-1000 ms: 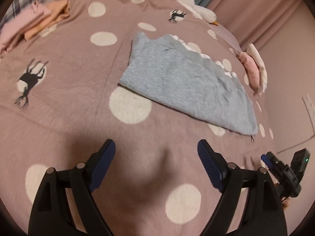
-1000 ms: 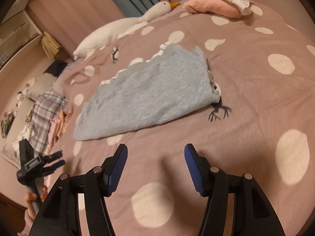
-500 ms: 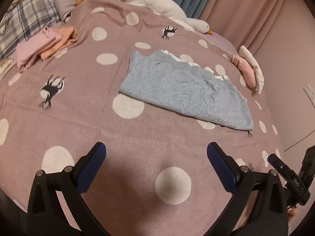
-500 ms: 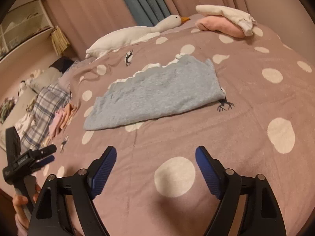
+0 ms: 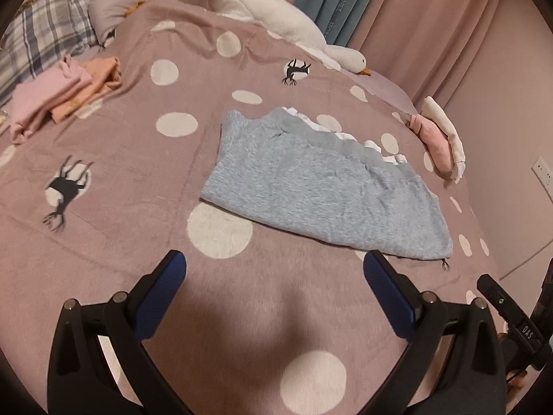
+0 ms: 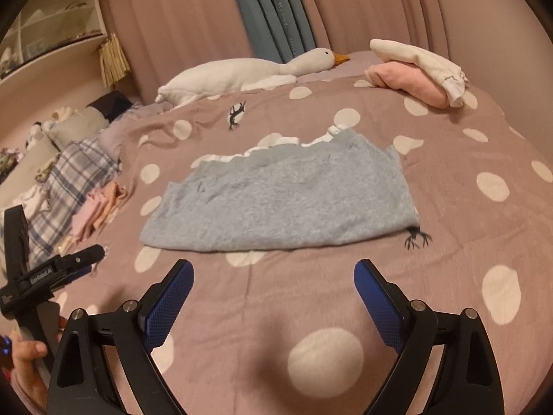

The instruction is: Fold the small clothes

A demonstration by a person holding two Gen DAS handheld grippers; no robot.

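A light blue-grey garment [image 5: 318,186] with a white frilled edge lies folded flat on the mauve polka-dot bedspread [image 5: 121,180]; it also shows in the right wrist view [image 6: 287,197]. My left gripper [image 5: 273,276] is open and empty, hovering short of the garment's near edge. My right gripper [image 6: 273,276] is open and empty, also short of the near edge. The left gripper shows at the lower left of the right wrist view [image 6: 52,269], and the right gripper at the lower right of the left wrist view [image 5: 511,314].
A pile of pink and orange clothes [image 5: 65,93] lies at the left by a plaid pillow [image 5: 38,41]. Pink and cream folded clothes [image 6: 418,72] sit at the far right. A white goose plush [image 6: 249,72] lies along the back before curtains.
Both grippers have pulled back and up from the garment and opened wider. The garment has not moved.
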